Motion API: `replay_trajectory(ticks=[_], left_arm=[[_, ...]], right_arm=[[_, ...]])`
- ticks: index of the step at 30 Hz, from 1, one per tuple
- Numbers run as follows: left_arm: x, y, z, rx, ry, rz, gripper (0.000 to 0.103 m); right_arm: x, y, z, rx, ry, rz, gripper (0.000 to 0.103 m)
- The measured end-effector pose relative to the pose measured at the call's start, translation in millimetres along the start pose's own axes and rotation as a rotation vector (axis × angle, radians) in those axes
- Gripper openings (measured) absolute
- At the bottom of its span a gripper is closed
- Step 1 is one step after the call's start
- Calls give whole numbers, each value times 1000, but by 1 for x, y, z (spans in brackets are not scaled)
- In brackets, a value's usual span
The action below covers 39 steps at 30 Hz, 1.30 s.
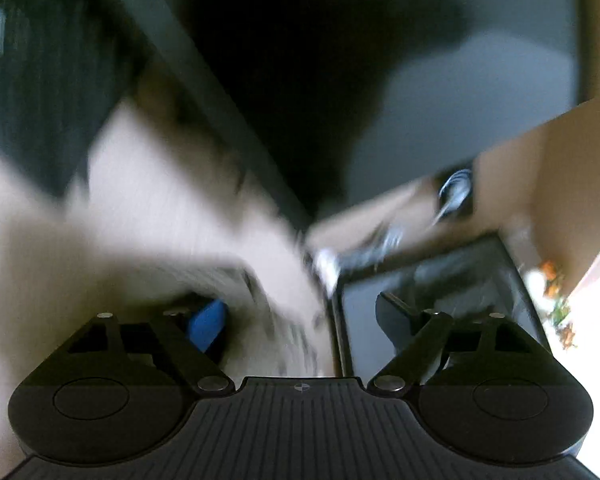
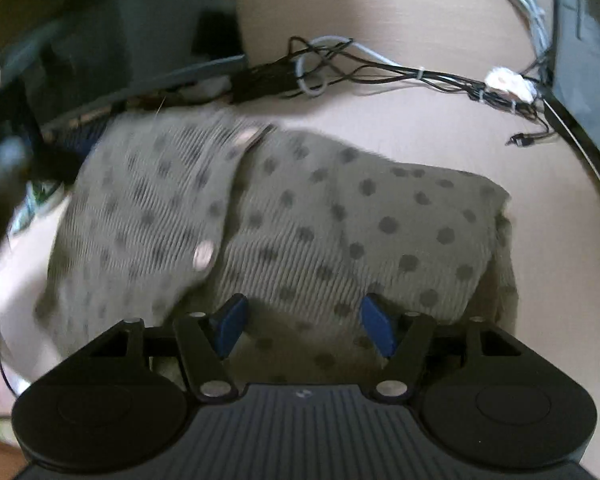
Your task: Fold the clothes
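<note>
A grey ribbed garment with dark polka dots and round buttons [image 2: 292,216] lies bunched on the pale table in the right wrist view. My right gripper [image 2: 304,326] is open just above its near edge, blue pads [image 2: 232,322] apart, nothing between them. In the left wrist view the picture is heavily blurred. Pale dotted cloth [image 1: 172,232] fills the left side and drapes over my left gripper [image 1: 300,324]. One blue pad [image 1: 208,326] shows; the other finger is hidden, so I cannot tell how the jaws stand.
A bundle of black and white cables [image 2: 380,70] runs across the table behind the garment. A dark monitor [image 2: 108,40] stands at the back left and a dark panel [image 2: 588,60] at the right. The left wrist view shows a dark screen [image 1: 440,300] and brown surface [image 1: 540,168].
</note>
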State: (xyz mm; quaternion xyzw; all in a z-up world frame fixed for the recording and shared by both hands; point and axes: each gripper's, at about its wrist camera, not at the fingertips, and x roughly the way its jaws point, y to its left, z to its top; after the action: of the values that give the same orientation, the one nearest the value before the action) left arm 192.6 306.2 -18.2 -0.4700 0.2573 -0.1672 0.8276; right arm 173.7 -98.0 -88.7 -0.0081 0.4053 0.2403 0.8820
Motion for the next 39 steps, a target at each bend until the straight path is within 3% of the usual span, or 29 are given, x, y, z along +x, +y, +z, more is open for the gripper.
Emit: replay_trajectory(ticks=[2, 5, 10, 13, 15, 17, 20, 23, 29, 34, 39], left_arm=[[-25, -12, 16, 81, -62, 47, 89], [-43, -23, 23, 132, -64, 80, 91], [-5, -47, -5, 251, 80, 74, 93], [38, -56, -32, 340, 189, 97, 93], [63, -54, -47, 369, 247, 136, 94], [81, -43, -66, 378, 312, 222, 94], [83, -36, -94, 444, 321, 290, 95], [76, -43, -108, 534, 330, 313, 99], [62, -31, -114, 421, 290, 286, 99], [54, -30, -112, 374, 295, 268, 99], [48, -30, -115, 388, 306, 252, 99]], right_arm=[[0, -3, 0, -16, -1, 9, 64], [3, -4, 5, -13, 0, 20, 67], [-3, 6, 11, -49, 22, 11, 73], [-26, 2, 25, -40, -57, -9, 77], [-38, -6, 37, -11, -123, -35, 78], [-31, -19, 45, 39, -131, -51, 78], [-9, -36, 48, 110, -90, -63, 78], [17, -43, 41, 129, -43, -94, 81], [35, -25, 37, 11, -34, -122, 102], [41, -20, 46, -9, -30, -151, 103], [15, -10, 60, 122, -18, -264, 103]])
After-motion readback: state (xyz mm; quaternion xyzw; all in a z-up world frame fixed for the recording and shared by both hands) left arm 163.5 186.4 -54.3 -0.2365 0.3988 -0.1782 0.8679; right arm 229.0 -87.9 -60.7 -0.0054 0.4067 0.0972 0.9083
